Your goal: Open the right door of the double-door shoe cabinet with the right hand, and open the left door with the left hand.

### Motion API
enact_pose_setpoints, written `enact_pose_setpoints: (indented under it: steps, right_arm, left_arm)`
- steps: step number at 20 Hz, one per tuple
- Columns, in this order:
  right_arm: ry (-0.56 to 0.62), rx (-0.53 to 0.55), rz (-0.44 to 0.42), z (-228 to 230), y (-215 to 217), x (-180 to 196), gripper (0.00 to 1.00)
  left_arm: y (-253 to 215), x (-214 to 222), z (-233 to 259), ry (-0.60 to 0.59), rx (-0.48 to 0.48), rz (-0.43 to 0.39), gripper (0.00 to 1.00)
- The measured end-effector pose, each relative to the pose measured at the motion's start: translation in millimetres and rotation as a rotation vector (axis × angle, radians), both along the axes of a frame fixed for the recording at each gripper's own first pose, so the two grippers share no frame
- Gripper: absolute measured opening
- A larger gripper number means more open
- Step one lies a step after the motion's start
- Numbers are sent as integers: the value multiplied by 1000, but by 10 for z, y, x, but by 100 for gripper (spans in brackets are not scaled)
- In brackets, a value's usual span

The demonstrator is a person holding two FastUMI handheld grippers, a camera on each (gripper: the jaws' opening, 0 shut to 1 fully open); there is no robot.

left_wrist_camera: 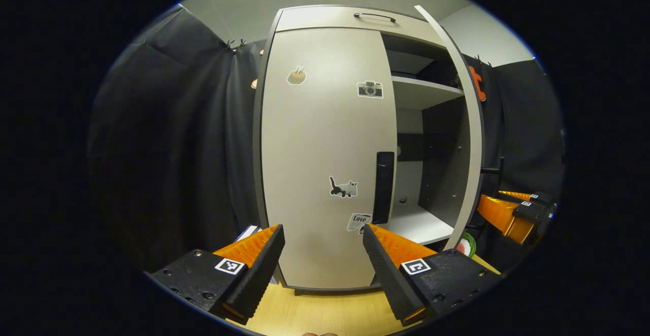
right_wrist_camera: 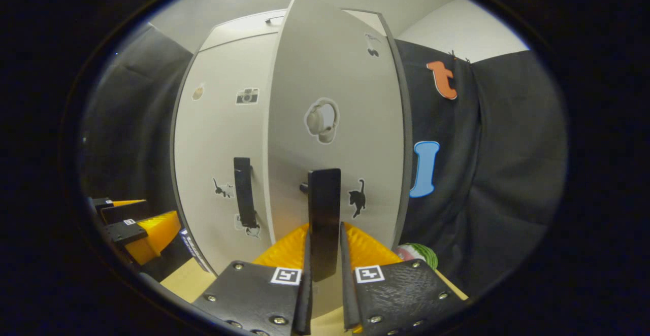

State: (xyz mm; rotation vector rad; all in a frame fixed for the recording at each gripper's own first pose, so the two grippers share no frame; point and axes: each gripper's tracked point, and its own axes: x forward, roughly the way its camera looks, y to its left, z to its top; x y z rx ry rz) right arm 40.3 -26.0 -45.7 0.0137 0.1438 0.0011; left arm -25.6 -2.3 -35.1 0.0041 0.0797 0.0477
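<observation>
- The shoe cabinet [left_wrist_camera: 325, 173] stands on a pale wooden floor [left_wrist_camera: 325, 313] against the black booth cloth, and everything below is placed from it.
- Its right door [right_wrist_camera: 337, 123] is swung out from the cabinet front, showing white shelves [left_wrist_camera: 424, 92] and a dark inner wall behind it.
- The right gripper [right_wrist_camera: 324, 255] is closed on the right door's handle [right_wrist_camera: 324, 214], a black vertical bar, with an orange finger pressing each side of it.
- The left door [left_wrist_camera: 327, 153] lies flush with the cabinet front, its black handle [left_wrist_camera: 384, 186] at its inner edge.
- The left gripper [left_wrist_camera: 322, 244] hangs in front of the left door with its fingers spread wide and nothing between them.
- Low beside the cabinet's right side sits something round, green and red [right_wrist_camera: 419, 255], possibly a ball; it is too blurred to tell.
</observation>
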Motion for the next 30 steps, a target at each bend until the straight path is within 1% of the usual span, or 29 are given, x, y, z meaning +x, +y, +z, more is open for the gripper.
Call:
enact_pose_setpoints:
  steps: [9, 10, 11, 12, 15, 18, 22, 26, 27, 28, 29, 30]
  right_arm:
    - [-5, 5, -61, 4, -260, -193, 24]
    - [-10, 13, -55, 2, -268, -184, 24]
    - [-6, 11, -74, 65, -304, -522, 24]
    - [-10, 17, -78, 43, -380, -308, 17]
    - [-9, 7, -107, 11, -472, -312, 17]
    - [-19, -14, -160, 34, -671, -390, 17]
    - [-17, -23, -241, 6, -1060, -500, 16]
    - [16, -55, -322, -124, -1487, -575, 16]
    - [4, -45, -320, -116, -1602, -547, 7]
    - [19, -4, -298, -147, -1609, -560, 5]
    - [14, 13, -284, -123, -1631, -544, 6]
    - [24, -2, -270, -151, -1692, -546, 6]
  left_arm:
    - [-238, -2, -68, 15, -11, -60, 96]
    - [-259, -12, -68, 16, -13, -66, 96]
    - [-276, -17, -74, 17, -14, -70, 96]
    - [-296, -25, -77, 18, -15, -73, 96]
    - [-366, -39, -99, 23, -22, -86, 96]
    - [-462, -45, -106, 26, -24, -110, 96]
    - [-611, -44, -106, 23, -39, -141, 96]
    - [-814, -26, -90, 19, -64, -183, 96]
    - [-867, -21, -97, 20, -65, -194, 96]
    - [-913, -19, -94, 21, -64, -203, 96]
    - [-961, -12, -104, 22, -61, -212, 96]
    - [-1009, -9, -113, 25, -58, -219, 96]
